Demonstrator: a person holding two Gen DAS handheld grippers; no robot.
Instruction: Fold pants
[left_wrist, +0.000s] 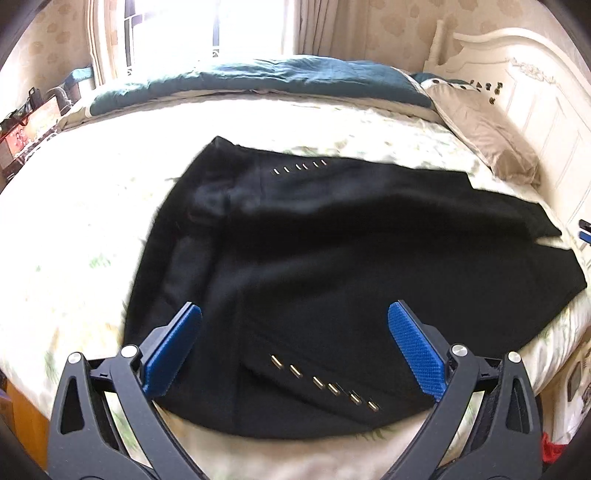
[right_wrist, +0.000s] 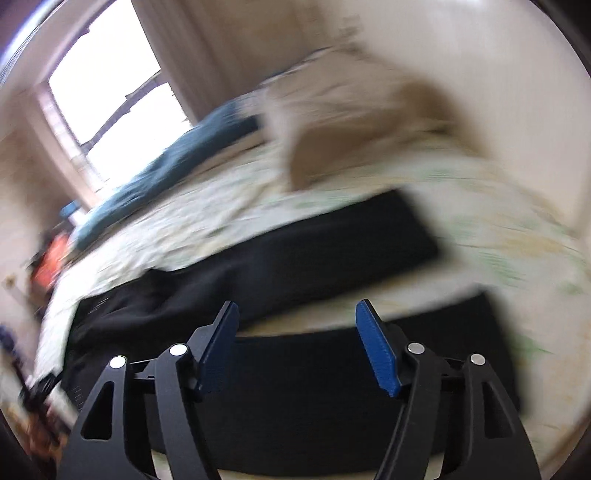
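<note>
Black pants (left_wrist: 332, 258) lie spread flat on a bed (left_wrist: 74, 229) covered by a pale sheet with a faint green leaf print; they fill the centre of the left wrist view, waist end toward the left of the frame and legs running off to the right. The cloth looks matte and smooth, with a soft sheen at one fold in the upper left of the garment. Two short rows of small gold metal bars (left_wrist: 325, 384) mark it, one at lower centre and one at upper centre. The left gripper (left_wrist: 295, 350) hangs over the near edge of the pants, its ribbed blue pads (left_wrist: 417, 350) spread wide with nothing between them. In the blurred right wrist view the right gripper (right_wrist: 297, 347) is likewise spread apart and empty, above one dark leg, with a strip of sheet showing between the two legs. At the top of the left wrist view a teal quilt (left_wrist: 258, 81) lies bunched along the far edge of the bed, a tan satin pillow (left_wrist: 487, 136) rests at upper right against a carved cream headboard (left_wrist: 535, 92).
</note>
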